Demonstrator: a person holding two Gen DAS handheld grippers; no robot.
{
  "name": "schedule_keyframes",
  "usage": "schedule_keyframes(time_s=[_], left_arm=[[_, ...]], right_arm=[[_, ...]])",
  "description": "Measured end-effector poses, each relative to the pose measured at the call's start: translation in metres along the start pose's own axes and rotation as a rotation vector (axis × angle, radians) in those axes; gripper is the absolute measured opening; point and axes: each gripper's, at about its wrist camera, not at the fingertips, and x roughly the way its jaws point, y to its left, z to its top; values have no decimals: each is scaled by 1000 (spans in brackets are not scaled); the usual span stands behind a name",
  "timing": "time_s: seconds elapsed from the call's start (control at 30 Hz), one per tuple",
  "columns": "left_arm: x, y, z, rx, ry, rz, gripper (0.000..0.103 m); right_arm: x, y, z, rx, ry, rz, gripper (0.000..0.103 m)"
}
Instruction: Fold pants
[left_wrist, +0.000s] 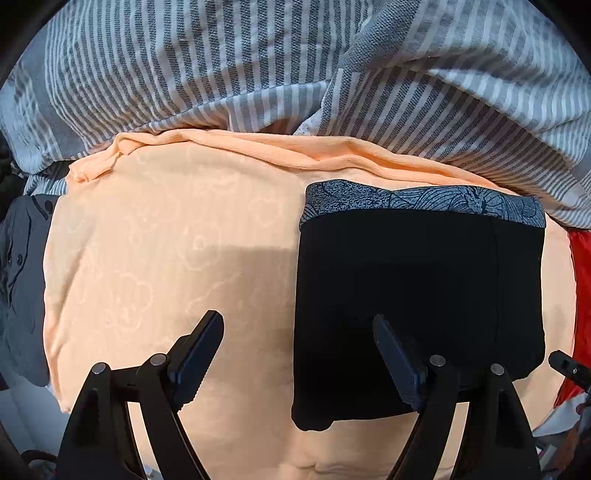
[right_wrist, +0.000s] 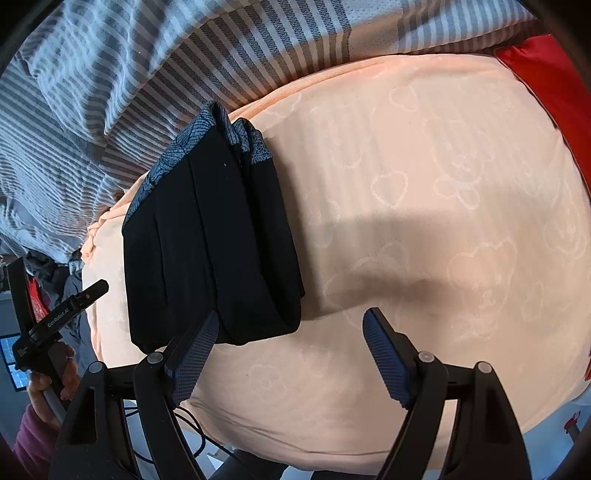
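Observation:
The black pants (left_wrist: 417, 288) lie folded into a compact rectangle on the peach blanket (left_wrist: 166, 240), with a blue-grey patterned waistband (left_wrist: 424, 201) at the far edge. My left gripper (left_wrist: 299, 325) is open and empty, its right finger over the near left part of the pants. In the right wrist view the folded pants (right_wrist: 210, 240) lie left of centre. My right gripper (right_wrist: 290, 321) is open and empty just in front of their near edge. The left gripper also shows at the far left of that view (right_wrist: 74, 302).
A grey and white striped duvet (left_wrist: 258, 62) is bunched along the far side. A grey garment (left_wrist: 22, 277) lies at the left and red fabric (left_wrist: 581, 295) at the right. The peach blanket (right_wrist: 424, 184) spreads to the right of the pants.

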Motion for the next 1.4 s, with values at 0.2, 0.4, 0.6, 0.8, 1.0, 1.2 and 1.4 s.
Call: schedule_keyframes(time_s=[0.2,0.4,0.6,0.8,1.0,1.2,1.4], left_arm=[[3,-3,1,4,6,-10,84],[5,3,3,3,11,-104,84],[16,10,9,2,22,-194,84],[34,11,10,1,54,-282,84],[52,17,12,1,103,-362,84],[78,19,18,31,150,-423,84],[98,7,21,66,175,-473,89]], right_arm=[[3,-3,-1,11,8,4,83],[3,-7,5,-1,7,31,83],[6,-10,20,-36,-5,106,85],[18,-12,36,-61,-4,156,87],[26,-14,52,-78,-5,235,88],[49,-19,64,-76,54,389,88],[79,-19,74,-104,107,509,88]])
